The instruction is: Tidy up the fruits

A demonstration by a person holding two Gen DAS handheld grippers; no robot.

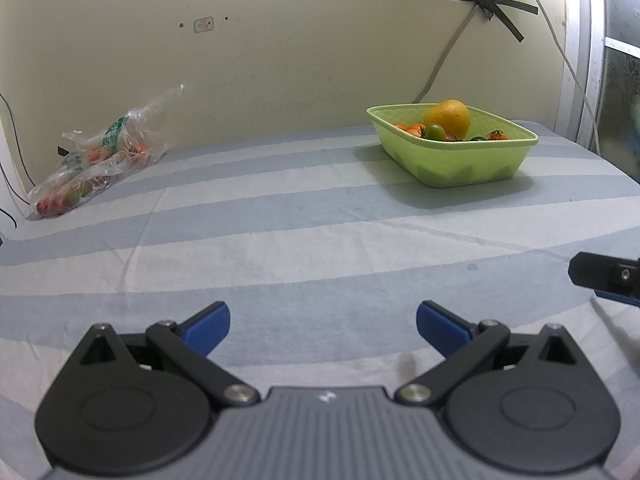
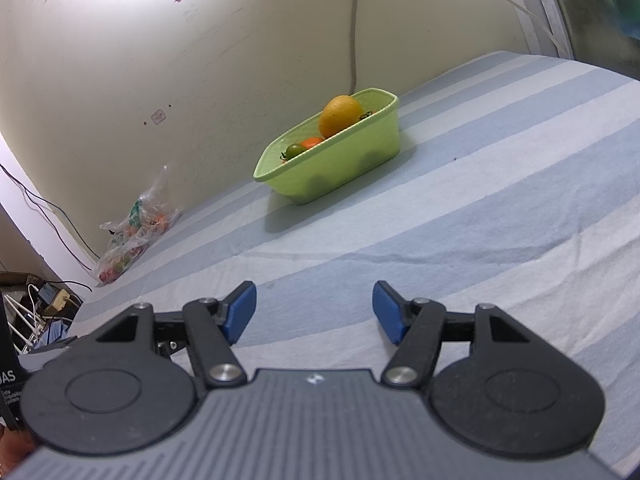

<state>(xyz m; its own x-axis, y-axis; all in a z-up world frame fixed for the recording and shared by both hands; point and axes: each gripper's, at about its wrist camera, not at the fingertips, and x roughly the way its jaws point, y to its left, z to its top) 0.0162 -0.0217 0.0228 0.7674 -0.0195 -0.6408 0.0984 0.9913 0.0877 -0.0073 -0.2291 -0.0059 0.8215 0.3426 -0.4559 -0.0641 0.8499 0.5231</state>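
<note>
A blue-and-white striped cloth (image 1: 280, 216) covers the whole work surface, running back to a pale yellow wall (image 1: 280, 40). On it, toward the far right in the left wrist view, sits a light green basket (image 1: 472, 160), well ahead of the left gripper (image 1: 323, 326) and off to its right. The right gripper (image 2: 314, 312) sees the same basket (image 2: 344, 160) ahead of it and only slightly left of centre, also well apart from its fingers.

Against the wall at the far left lies a crumpled clear plastic bag (image 1: 96, 164) with reddish and green fruit inside, well away from both grippers and from the basket.

In the basket, an orange (image 1: 447, 117) stands tallest, with a small green tomato (image 1: 435, 132) just in front of it and red-orange tomatoes (image 1: 410, 127) beside that.

Both grippers hover low over bare cloth with their blue pads (image 1: 210, 326) spread wide and nothing between them.

The left wrist view alone catches the tip of the right gripper at its right edge, plus a further tomato with a dark stem (image 1: 497, 135) on the basket's right side. The right wrist view alone shows clutter beyond the cloth's left end (cables and a plug (image 2: 52, 296), details blurred) and the bag (image 2: 136, 236) from farther off.
</note>
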